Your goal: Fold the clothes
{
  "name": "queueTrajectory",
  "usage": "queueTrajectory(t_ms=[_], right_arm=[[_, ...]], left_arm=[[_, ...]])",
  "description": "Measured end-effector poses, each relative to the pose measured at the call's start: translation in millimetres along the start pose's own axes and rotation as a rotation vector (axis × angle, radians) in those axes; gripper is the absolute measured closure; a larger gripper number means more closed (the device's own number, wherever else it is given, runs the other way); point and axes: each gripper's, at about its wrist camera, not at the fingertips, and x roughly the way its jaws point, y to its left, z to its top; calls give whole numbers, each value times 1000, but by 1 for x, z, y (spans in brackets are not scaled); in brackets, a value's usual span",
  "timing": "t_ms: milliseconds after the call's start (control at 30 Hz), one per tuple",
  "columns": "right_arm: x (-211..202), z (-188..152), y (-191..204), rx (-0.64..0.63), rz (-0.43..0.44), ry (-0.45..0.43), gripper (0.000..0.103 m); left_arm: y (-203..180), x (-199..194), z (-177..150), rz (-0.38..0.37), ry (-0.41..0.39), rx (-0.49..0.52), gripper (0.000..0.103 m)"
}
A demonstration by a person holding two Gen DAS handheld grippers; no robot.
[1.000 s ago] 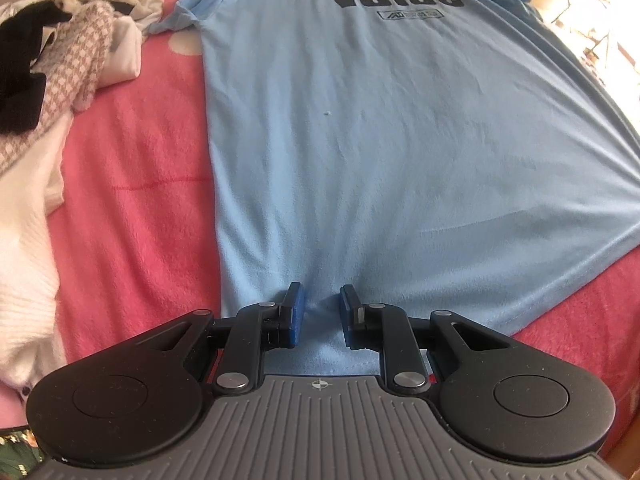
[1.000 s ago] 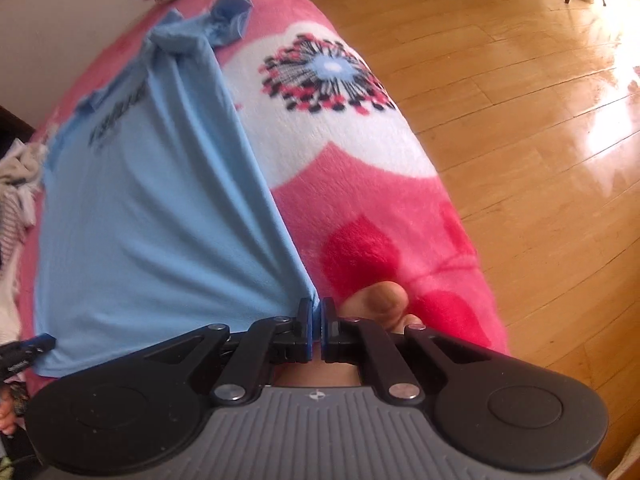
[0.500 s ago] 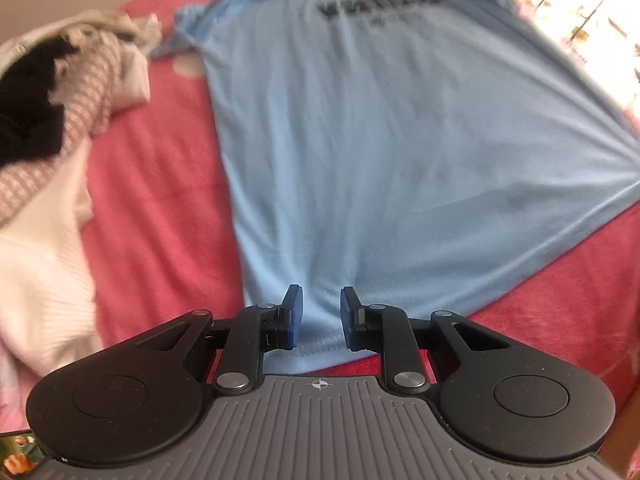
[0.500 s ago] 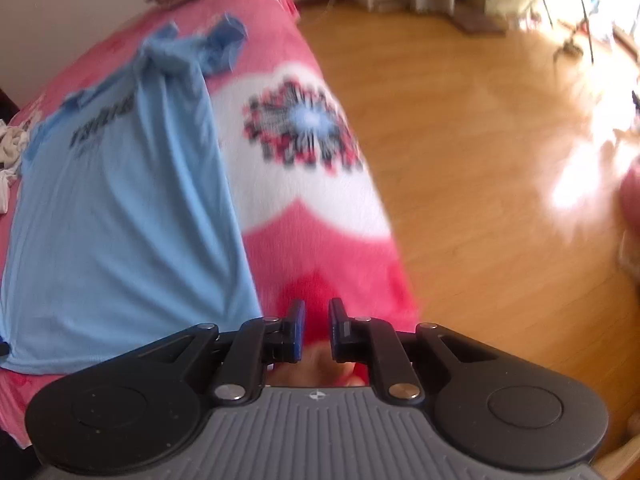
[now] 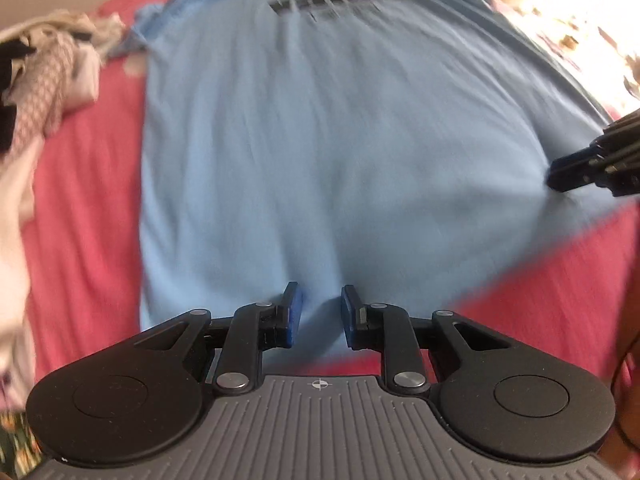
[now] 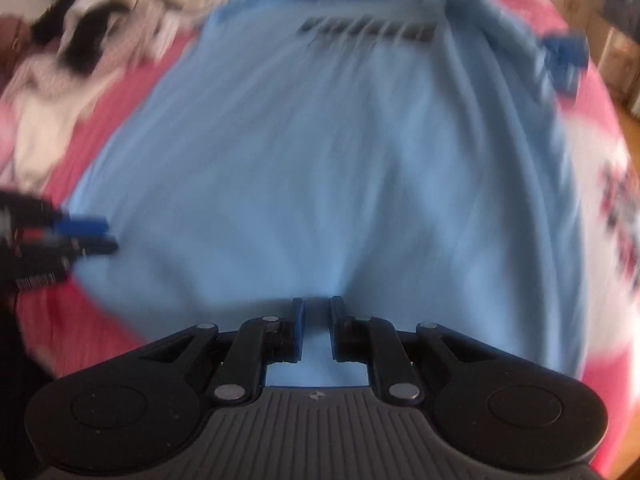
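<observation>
The right gripper (image 6: pixel 316 328) had just let go of the hem, jaws opening; the left gripper (image 5: pixel 320 316) hovered open. The blue T-shirt (image 6: pixel 328 160) lay flat on the pink blanket (image 5: pixel 80 208), collar at 12 o'clock, ready for 1 first fold.

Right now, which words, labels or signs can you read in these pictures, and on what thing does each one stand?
None can be read.
Dark print on the chest of the blue T-shirt: too blurred in both views.
Smaller line under that print: blurred too.

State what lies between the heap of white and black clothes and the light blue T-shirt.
Bare pink blanket separates clothes heap and T-shirt; left wrist view.
</observation>
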Motion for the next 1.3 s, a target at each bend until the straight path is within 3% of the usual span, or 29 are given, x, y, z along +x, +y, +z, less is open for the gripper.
queueTrajectory(t_ms=[133,267,367,433,500,600,667,733,900,1000,1033,1100,1200,1300], right_arm=[[-23,-13,3,-17,35,98,89],[-31,24,1,-3,59,-10,89],[-10,54,24,-108,70,-82,89],[13,55,44,-208,68,-61,89],[33,35,66,-328,63,-9,88],[17,-11,84,-483,106,8,88],[3,-26,83,-519,162,70,89],[-14,-26,75,-543,122,65,89],[-27,31,14,-310,17,-82,89],[-6,47,-18,-178,-71,-96,88],[3,44,-21,-176,-89,-66,88],[6,22,-14,-204,-62,-30,88],[-5,-5,-4,-178,91,54,88],[-18,-2,-4,-226,86,77,89]], left_arm=[[4,-28,0,-34,-43,1,82],[2,-41,18,-47,-124,7,81],[-14,-12,42,-50,-181,11,81],[-26,16,44,-28,-115,26,81],[-34,18,30,-1,-133,43,81],[-35,-1,6,-59,-79,64,81],[-28,-9,2,-91,-33,57,81],[-21,-16,6,-115,-20,41,81],[-15,-9,51,-104,-122,-30,80],[-24,15,51,-92,-28,-29,80],[-27,23,51,-87,7,-28,80],[-29,17,36,-94,-5,7,79],[-18,2,18,-145,21,5,79],[-1,-15,21,-155,-28,-21,79]])
